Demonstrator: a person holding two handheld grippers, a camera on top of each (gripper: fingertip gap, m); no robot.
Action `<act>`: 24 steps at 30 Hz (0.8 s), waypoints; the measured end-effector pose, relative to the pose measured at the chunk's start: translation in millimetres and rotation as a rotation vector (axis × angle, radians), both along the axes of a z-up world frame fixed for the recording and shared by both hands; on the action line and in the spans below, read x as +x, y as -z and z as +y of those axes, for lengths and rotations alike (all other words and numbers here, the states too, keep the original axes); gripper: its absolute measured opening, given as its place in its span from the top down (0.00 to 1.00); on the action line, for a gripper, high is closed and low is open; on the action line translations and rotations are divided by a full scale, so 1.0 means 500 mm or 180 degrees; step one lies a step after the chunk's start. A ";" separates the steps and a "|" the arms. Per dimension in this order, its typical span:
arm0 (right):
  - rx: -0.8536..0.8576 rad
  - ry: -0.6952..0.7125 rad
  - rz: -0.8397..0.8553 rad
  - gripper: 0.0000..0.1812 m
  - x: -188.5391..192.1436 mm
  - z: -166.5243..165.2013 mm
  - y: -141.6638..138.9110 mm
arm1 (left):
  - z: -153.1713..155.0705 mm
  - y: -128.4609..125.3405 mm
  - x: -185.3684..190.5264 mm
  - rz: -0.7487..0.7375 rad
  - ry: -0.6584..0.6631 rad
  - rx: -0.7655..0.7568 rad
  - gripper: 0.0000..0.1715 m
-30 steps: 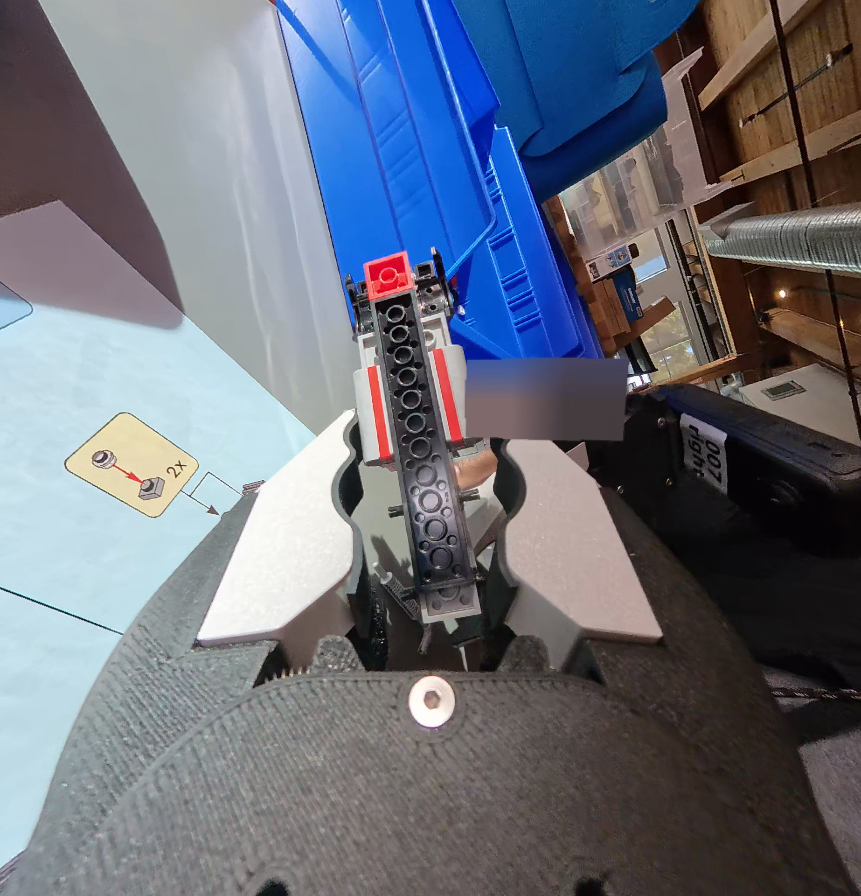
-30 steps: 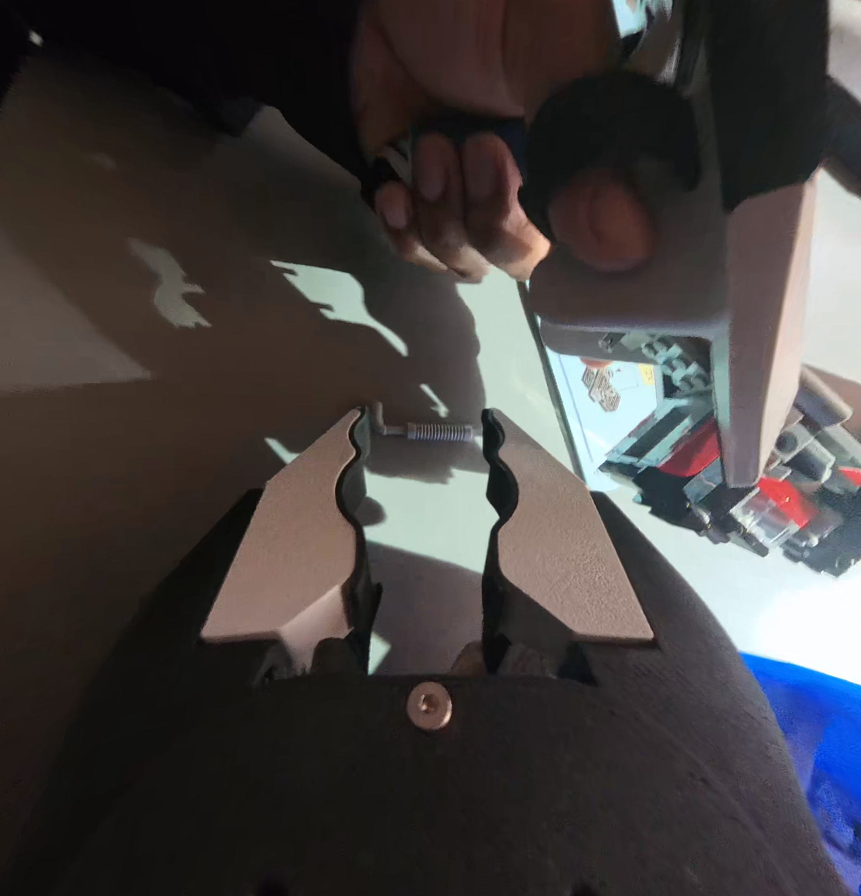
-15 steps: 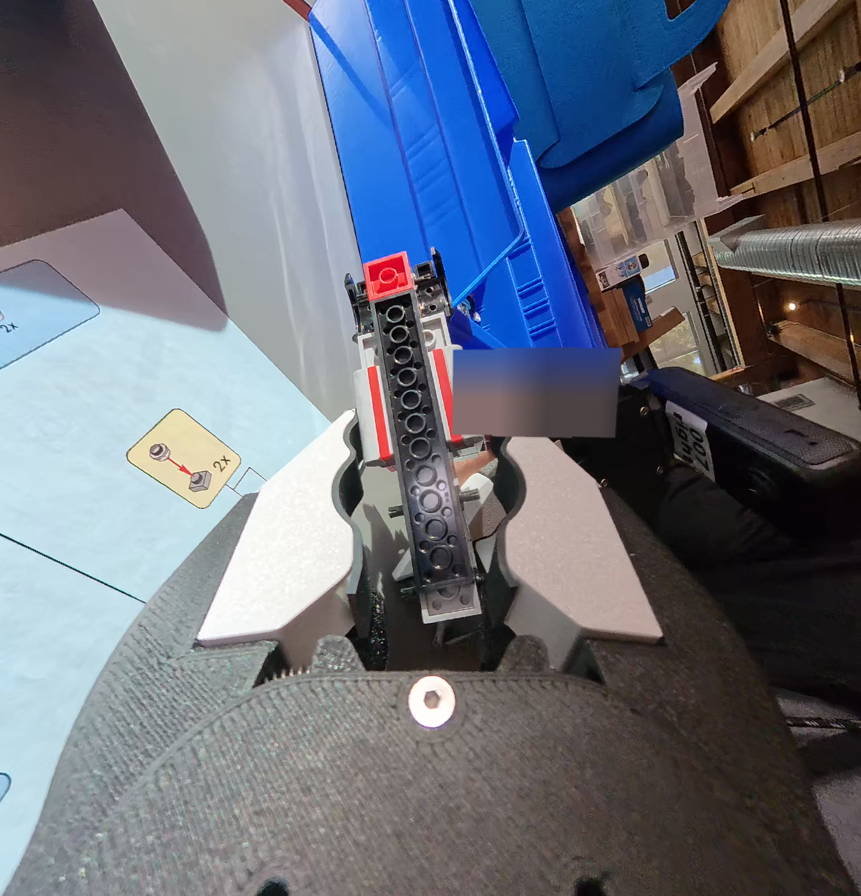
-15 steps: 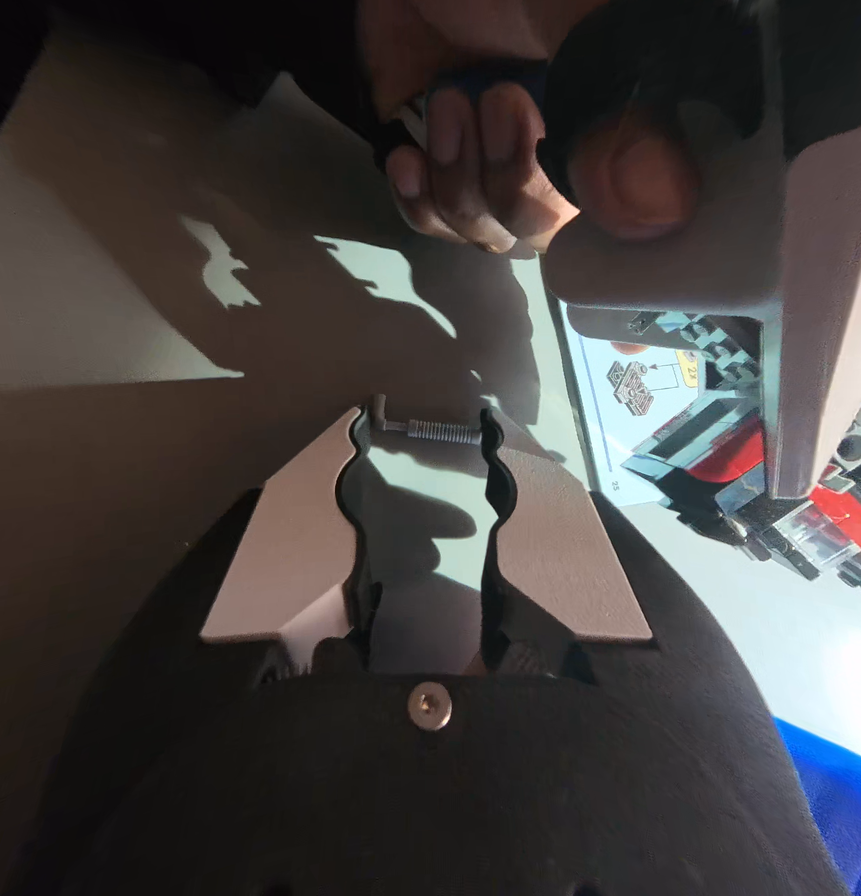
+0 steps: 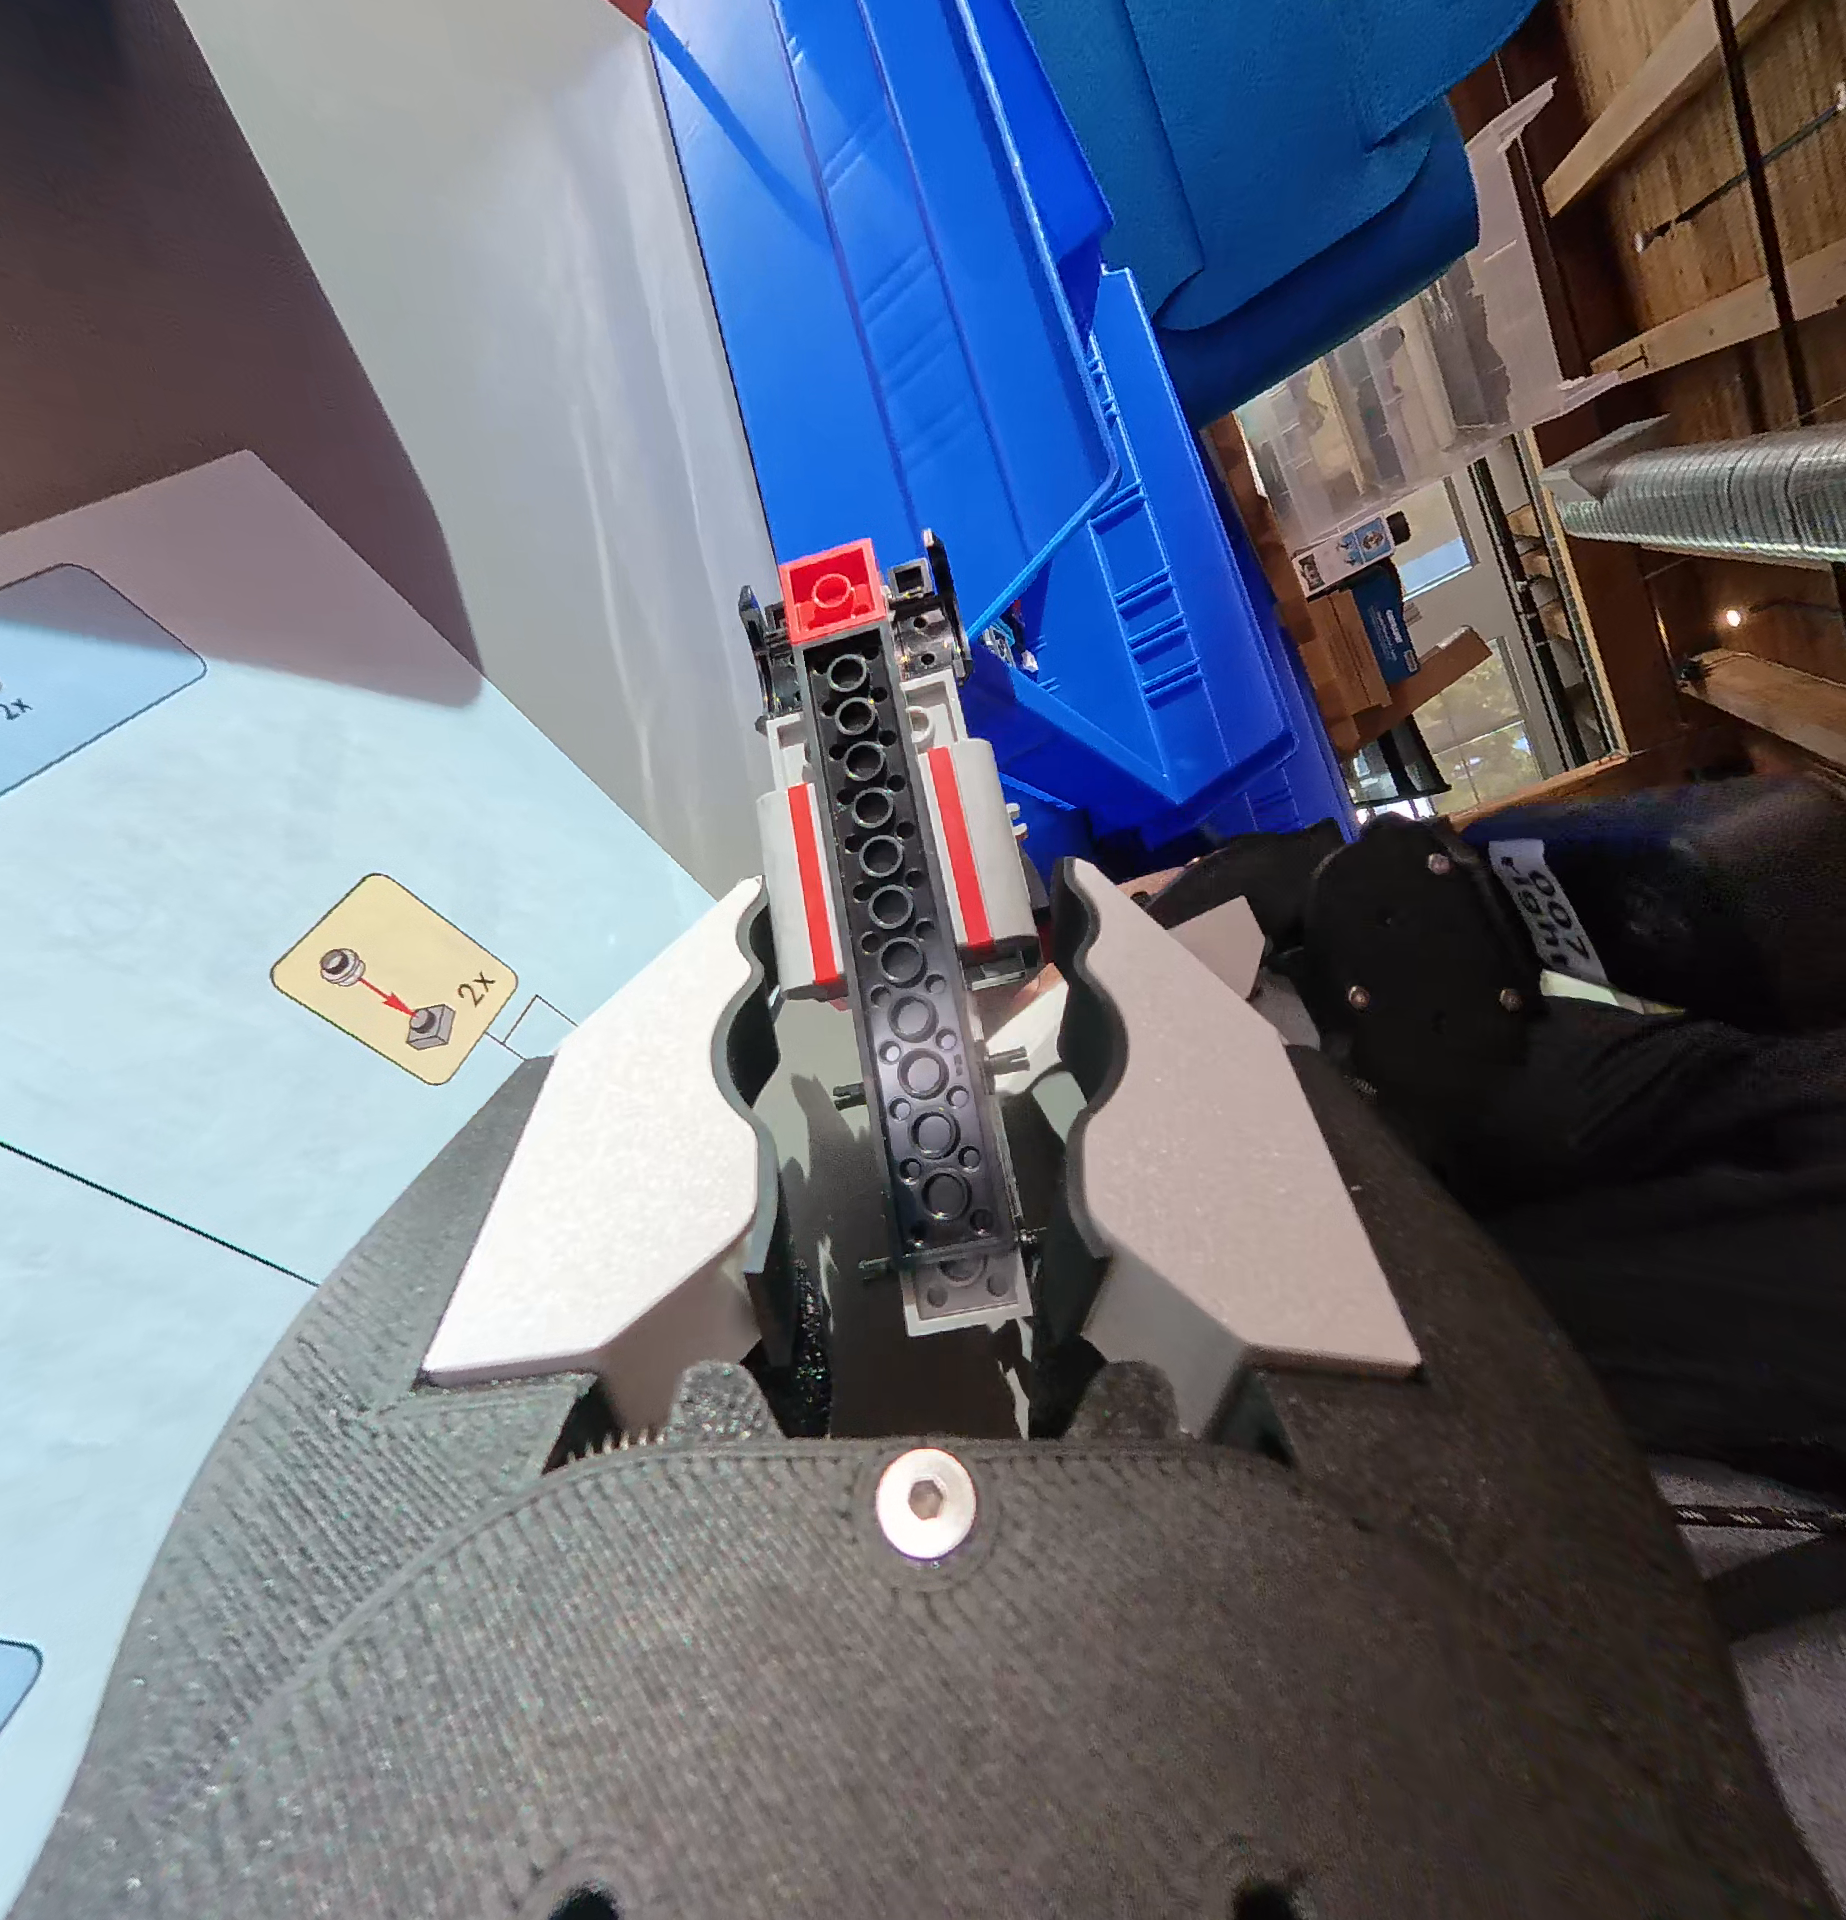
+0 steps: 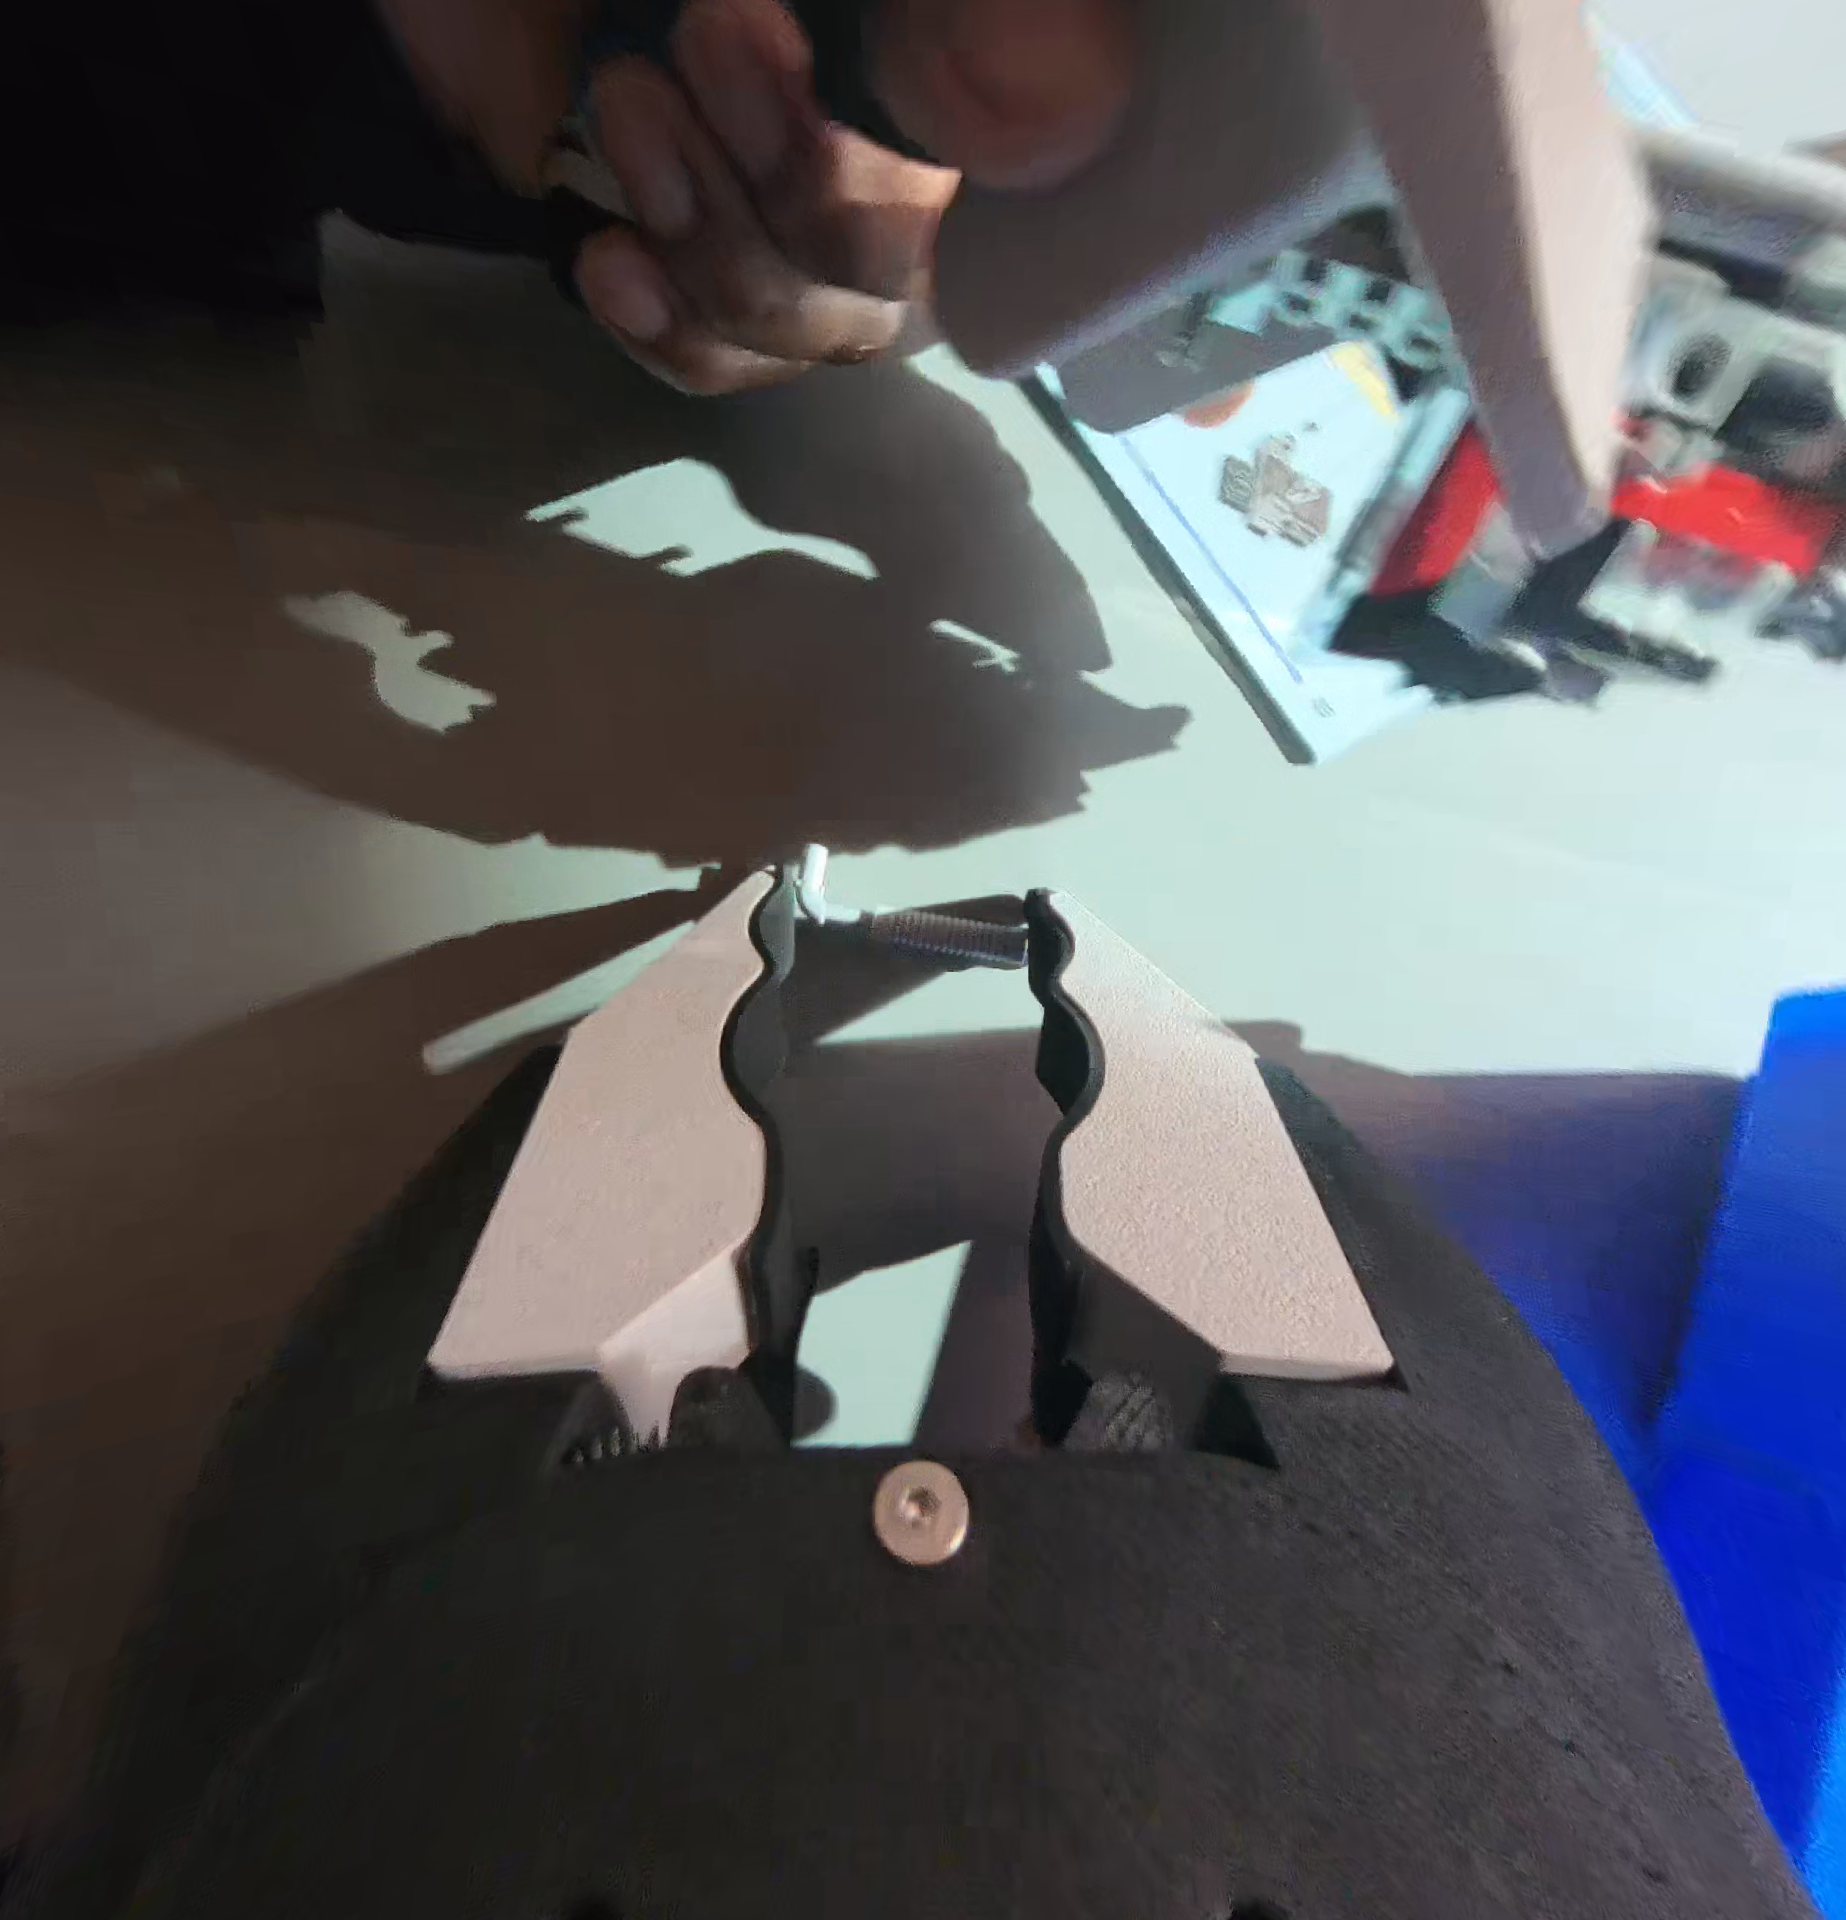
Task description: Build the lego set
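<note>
Lego model (image 5: 888, 914), a long build with a black studded plate along its middle, two red stripes on grey sides and one red brick at its far end, is sitting between the fingers of the left tool (image 5: 914, 925); whether the fingers are pressing on it or standing just clear of it, I cannot tell. One instruction booklet (image 5: 171, 935) is lying open on the white counter (image 5: 503, 416) to the left of the model. Stacked blue bins (image 5: 1002, 364) are standing behind the model; their contents are not showing. The right tool (image 6: 903, 914) is hovering over the counter with its fingers apart, one small metal spring piece (image 6: 950, 935) lying between the tips. In the right wrist view, a hand (image 6: 742, 229) is gripping the left tool, which is carrying the blurred model above the booklet.
</note>
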State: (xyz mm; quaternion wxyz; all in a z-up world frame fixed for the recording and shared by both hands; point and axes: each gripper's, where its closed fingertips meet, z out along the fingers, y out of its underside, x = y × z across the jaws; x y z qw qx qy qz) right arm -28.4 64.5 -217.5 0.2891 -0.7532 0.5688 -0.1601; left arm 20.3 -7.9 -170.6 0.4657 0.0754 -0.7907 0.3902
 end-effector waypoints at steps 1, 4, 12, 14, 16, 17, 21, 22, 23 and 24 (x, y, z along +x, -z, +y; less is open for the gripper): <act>0.0135 0.0157 -0.0060 0.74 0.001 -0.006 -0.005 | 0.000 0.001 0.001 0.0004 -0.0004 0.0000 0.69; 0.0637 0.0343 -0.0257 0.72 0.005 -0.012 -0.024 | -0.001 0.001 0.004 -0.0007 -0.0015 -0.0012 0.69; 0.0123 -0.0399 -0.0484 0.72 -0.008 -0.009 -0.026 | 0.000 0.000 0.001 0.0008 -0.0006 -0.0036 0.69; -0.0165 -0.0582 -0.0519 0.75 -0.012 -0.016 -0.023 | 0.000 0.002 0.000 0.0029 0.0005 -0.0028 0.69; -0.0178 -0.0691 -0.0475 0.76 -0.017 -0.013 -0.019 | 0.000 0.005 -0.001 0.0033 0.0008 -0.0010 0.69; -0.0178 -0.0715 -0.0470 0.76 -0.017 -0.013 -0.019 | 0.001 0.006 -0.002 0.0037 0.0014 0.0002 0.69; -0.0234 -0.0729 -0.0510 0.84 -0.017 -0.028 -0.016 | 0.006 0.003 -0.013 0.0013 0.0087 -0.0026 0.69; -0.0253 -0.0733 -0.0521 0.87 -0.016 -0.029 -0.014 | 0.006 0.005 -0.014 -0.0003 0.0092 -0.0022 0.69; -0.0296 -0.0737 -0.0530 0.89 -0.015 -0.030 -0.011 | 0.007 0.007 -0.015 -0.0012 0.0094 -0.0010 0.69; -0.0335 -0.0746 -0.0514 0.90 -0.016 -0.030 -0.005 | 0.008 0.009 -0.016 -0.0012 0.0099 0.0003 0.69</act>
